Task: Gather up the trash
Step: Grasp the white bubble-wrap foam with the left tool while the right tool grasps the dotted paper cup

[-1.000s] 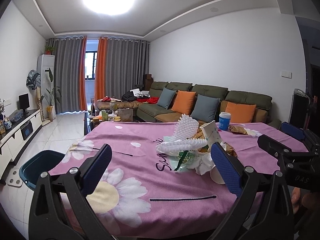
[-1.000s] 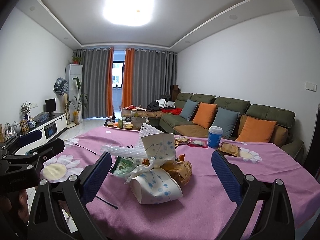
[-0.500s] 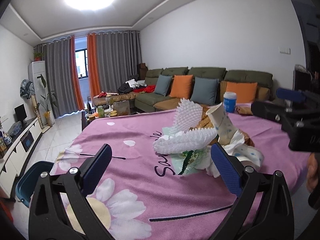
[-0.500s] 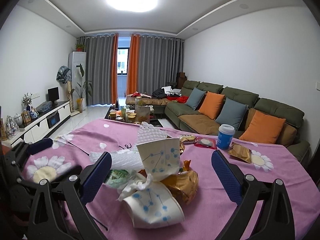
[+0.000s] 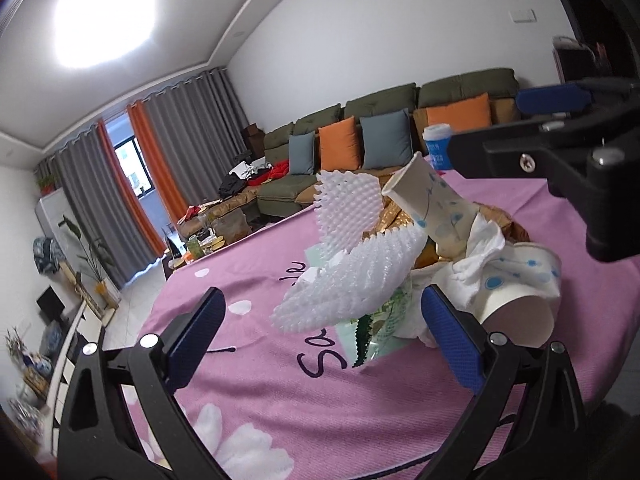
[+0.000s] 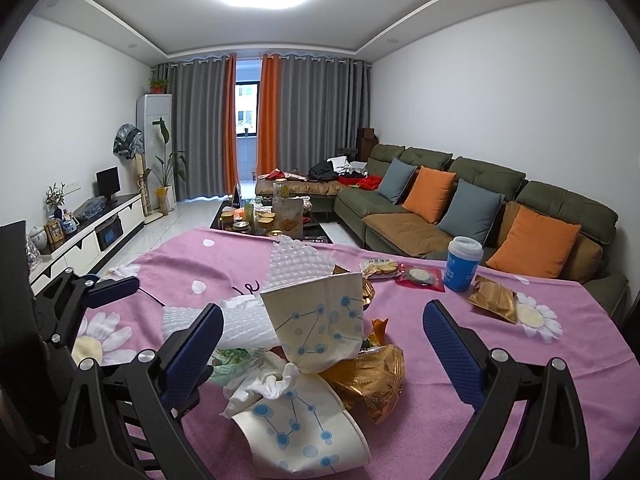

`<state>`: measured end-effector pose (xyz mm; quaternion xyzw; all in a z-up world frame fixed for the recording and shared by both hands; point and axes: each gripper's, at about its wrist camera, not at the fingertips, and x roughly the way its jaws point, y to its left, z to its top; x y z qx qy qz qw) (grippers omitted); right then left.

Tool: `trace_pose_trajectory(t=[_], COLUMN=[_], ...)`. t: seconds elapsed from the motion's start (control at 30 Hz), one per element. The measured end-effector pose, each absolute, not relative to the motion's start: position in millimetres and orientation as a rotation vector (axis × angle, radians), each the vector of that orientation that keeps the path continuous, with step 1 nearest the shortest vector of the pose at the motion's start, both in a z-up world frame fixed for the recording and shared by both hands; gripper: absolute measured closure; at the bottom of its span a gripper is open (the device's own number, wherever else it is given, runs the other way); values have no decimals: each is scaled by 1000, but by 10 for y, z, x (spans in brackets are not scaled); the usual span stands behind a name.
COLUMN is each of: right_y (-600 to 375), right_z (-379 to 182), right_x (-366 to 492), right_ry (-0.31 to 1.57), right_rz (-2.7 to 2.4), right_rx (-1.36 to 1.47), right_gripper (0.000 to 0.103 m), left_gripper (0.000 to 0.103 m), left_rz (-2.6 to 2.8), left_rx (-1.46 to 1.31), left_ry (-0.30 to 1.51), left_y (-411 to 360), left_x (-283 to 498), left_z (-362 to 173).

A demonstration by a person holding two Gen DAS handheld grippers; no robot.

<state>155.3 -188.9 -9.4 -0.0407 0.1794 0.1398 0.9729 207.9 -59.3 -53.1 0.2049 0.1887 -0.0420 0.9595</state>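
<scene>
Trash pile (image 6: pixel 304 344) is sitting mid-tablecloth (image 6: pixel 500 364). Both grippers are hovering beside it, fingers apart, holding nothing: left gripper (image 5: pixel 320 340), right gripper (image 6: pixel 324 348). Best to take 1 light piece, pinching the foam net (image 5: pixel 352 280) edge. Only the right view is showing the blue cup (image 6: pixel 462 265) and stray wrappers (image 6: pixel 492 298) clearly.

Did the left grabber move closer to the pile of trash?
Yes. The left gripper has come in toward the trash pile, which lies on the pink tablecloth; the white foam net now sits between its open fingers.
</scene>
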Motion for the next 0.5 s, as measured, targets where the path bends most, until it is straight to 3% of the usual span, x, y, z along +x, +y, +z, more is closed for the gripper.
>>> trace_pose_trajectory(t=[0.17,0.3,0.5], right_y=[-1879,-1793,-1549], right_z=[-140,-125,-185], right_x=[1714,1883,2109], right_ry=[419,457,526], right_rz=[302,313,333], right_rx=[-64,-91,-159], right_gripper=[7,11,29], left_gripper=[23,45,63], left_rz=[-91,-104,-128], left_rx=[455,454,467], left_ry=[371,401,416], left_y=[-633,-612,-619], left_x=[2198,2317,2393], left_z=[-567,-611,-645])
